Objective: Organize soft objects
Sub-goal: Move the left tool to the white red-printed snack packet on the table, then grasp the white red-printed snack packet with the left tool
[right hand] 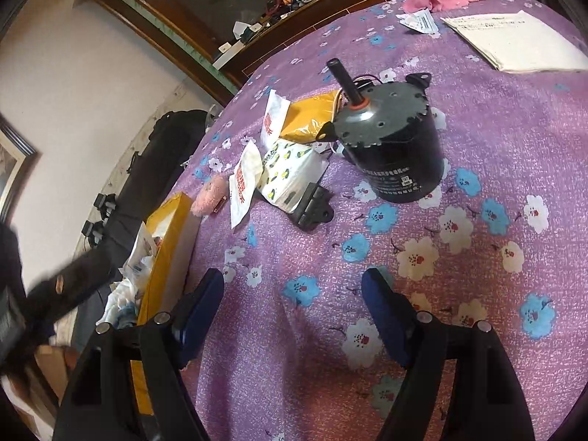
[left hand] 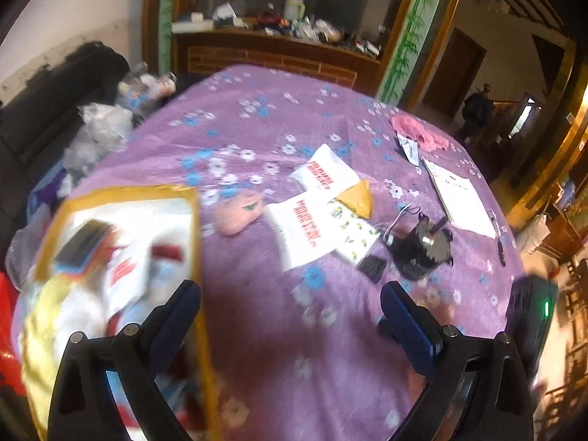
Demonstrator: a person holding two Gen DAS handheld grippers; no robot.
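Note:
A yellow-edged cardboard box (left hand: 125, 198) at the table's left holds packets and soft items; it also shows in the right wrist view (right hand: 167, 242). A pink fluffy soft object (left hand: 237, 215) lies on the purple floral cloth beside the box, and shows in the right wrist view (right hand: 210, 194). White packets with red print (left hand: 305, 231) and a tissue pack (right hand: 290, 172) lie beside it. A pink cloth (left hand: 419, 130) lies at the far edge. My left gripper (left hand: 290, 312) is open and empty above the cloth, next to the box. My right gripper (right hand: 292, 305) is open and empty.
A black motor with a shaft (right hand: 389, 136) stands mid-table, with a small black part (right hand: 312, 209) near it. A white booklet (right hand: 514, 40) and a torn sachet (right hand: 420, 22) lie far right. A dark sofa (left hand: 55, 103) and cluttered wooden cabinet (left hand: 275, 44) stand beyond the table.

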